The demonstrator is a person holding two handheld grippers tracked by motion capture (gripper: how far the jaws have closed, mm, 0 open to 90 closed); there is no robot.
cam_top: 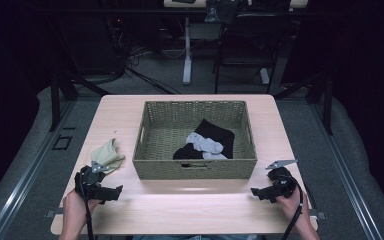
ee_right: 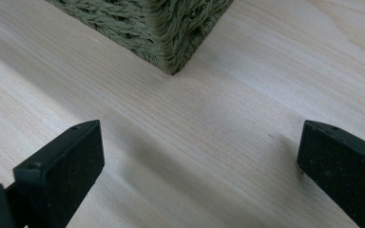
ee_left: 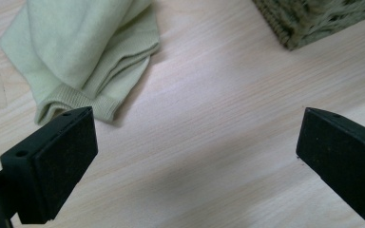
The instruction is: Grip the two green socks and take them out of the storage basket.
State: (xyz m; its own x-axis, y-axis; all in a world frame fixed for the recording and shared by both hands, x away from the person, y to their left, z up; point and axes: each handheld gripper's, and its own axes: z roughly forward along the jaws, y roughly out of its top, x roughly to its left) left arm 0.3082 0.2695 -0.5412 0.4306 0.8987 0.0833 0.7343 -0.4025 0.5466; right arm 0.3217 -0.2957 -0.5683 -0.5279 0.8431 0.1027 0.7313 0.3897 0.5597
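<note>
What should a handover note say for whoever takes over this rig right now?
Left hand-held gripper: open, empty, low over the table, beside the folded pale green socks.
Right hand-held gripper: open, empty, near the wicker basket's front right corner.
Done: black socks and grey socks lie in the basket.
Left: the pale green socks probably go in next.
</note>
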